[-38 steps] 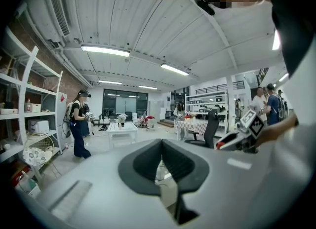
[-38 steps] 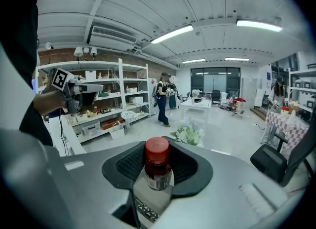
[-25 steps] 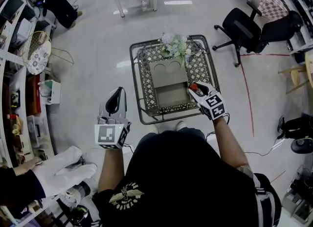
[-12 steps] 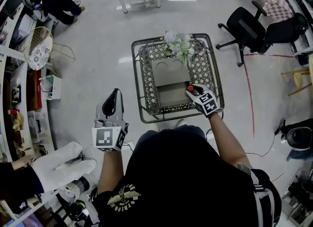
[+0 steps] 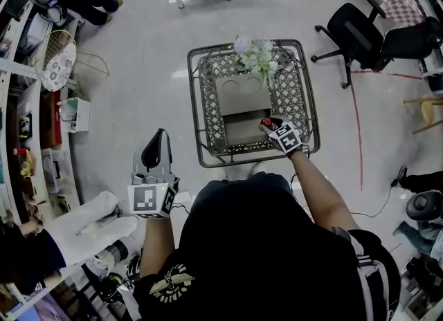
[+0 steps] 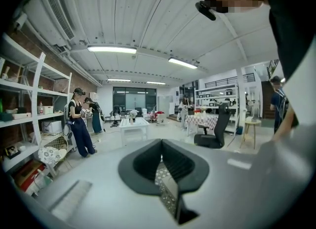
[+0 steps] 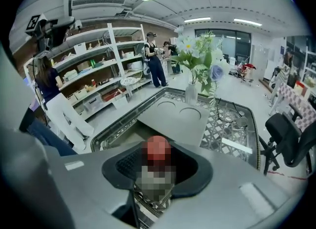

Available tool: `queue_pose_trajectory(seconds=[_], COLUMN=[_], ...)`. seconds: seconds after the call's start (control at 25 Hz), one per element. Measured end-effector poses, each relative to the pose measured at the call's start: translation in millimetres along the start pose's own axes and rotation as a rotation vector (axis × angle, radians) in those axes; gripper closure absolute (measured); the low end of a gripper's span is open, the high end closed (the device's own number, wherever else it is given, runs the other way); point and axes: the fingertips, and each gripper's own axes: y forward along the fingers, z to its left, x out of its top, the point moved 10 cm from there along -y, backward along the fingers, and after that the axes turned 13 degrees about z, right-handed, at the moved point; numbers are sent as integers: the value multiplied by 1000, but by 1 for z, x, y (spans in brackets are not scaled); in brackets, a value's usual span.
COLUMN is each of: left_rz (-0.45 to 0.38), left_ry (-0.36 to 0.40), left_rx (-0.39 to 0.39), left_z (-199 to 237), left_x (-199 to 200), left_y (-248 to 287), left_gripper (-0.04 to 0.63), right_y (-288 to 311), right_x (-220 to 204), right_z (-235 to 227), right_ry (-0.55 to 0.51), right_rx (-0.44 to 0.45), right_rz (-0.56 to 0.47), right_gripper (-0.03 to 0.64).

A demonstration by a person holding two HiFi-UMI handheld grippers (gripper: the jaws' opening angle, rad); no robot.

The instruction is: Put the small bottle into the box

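Note:
The small bottle (image 5: 266,124) has a red cap and sits between the jaws of my right gripper (image 5: 271,127), which is shut on it. In the right gripper view the red cap (image 7: 158,148) stands up between the dark pads. The bottle hangs at the right side of the grey box (image 5: 239,131), over its open part. The box's lid (image 5: 240,95) lies folded back beyond it, and the right gripper view also shows the lid (image 7: 176,118). My left gripper (image 5: 159,138) is off the table to the left, shut and holding nothing.
The box rests on a lattice-topped table with a metal rim (image 5: 201,148). A vase of flowers (image 5: 255,54) stands at the table's far edge. Eyeglasses (image 7: 233,116) lie on the lattice right of the lid. An office chair (image 5: 360,34) is at the right; shelves and people are at the left.
My right gripper has come down with the bottle toward the box's open part. The left gripper has stayed about where it was.

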Motion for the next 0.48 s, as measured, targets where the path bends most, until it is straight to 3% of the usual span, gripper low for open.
queue_pose_trajectory(seconds=[0.2,0.48], left_rz=[19,38], left_ry=[1,-8], left_rx=[-6,4], left_z=[-4,-7], left_x=[-7,-15], left_y=[1,-3], left_gripper=[595,595], right_y=[23,35], right_x=[-9,-16], right_z=[-2,0], right_ry=[-16,14], right_rx=[8,0], right_rz=[54,47], right_gripper=[462,462])
